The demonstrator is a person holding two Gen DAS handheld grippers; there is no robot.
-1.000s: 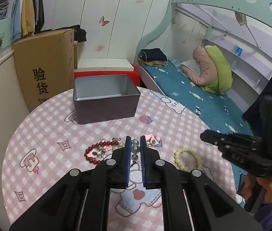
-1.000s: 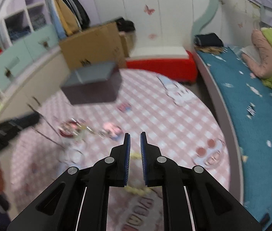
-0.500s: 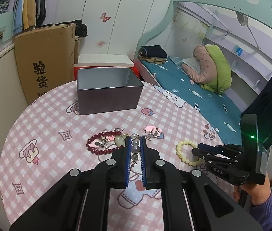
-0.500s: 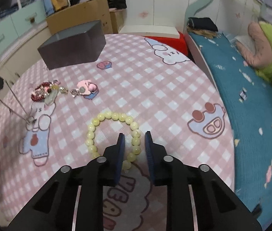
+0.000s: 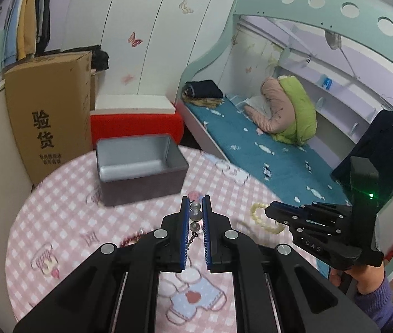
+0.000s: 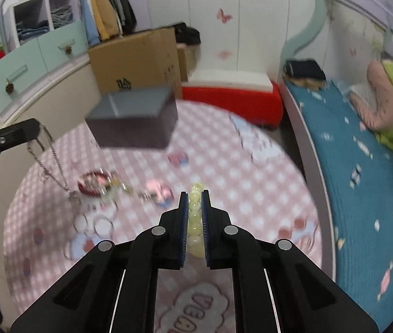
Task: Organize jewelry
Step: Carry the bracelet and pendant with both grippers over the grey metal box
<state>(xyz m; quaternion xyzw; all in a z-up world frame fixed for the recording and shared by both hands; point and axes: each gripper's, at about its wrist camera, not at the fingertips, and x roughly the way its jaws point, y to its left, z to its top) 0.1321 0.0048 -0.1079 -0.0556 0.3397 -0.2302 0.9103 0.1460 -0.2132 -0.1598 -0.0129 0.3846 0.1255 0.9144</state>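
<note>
My left gripper [image 5: 195, 203] is shut on a silver bead necklace [image 5: 195, 216], raised above the pink checked table [image 5: 65, 222]. In the right wrist view its chain [image 6: 54, 166] hangs from the left gripper [image 6: 35, 129] down to a pendant just above the cloth. My right gripper [image 6: 195, 197] is shut on a yellow bead bracelet [image 6: 194, 213], lifted off the table; from the left wrist view the bracelet [image 5: 257, 216] dangles from the right gripper [image 5: 269, 211]. An open grey tin box [image 5: 140, 166] stands at the far side of the table.
A red bead bracelet [image 6: 93, 184] with small charms and a pink hair clip [image 6: 157, 191] lie mid-table. Behind the table stand a cardboard box [image 5: 49, 111] and a red stool [image 5: 135, 127]. A bed [image 5: 265, 155] runs along the right.
My right gripper closed on the yellow bracelet and lifted it off the table. My left gripper rose with the necklace, nearer the tin box.
</note>
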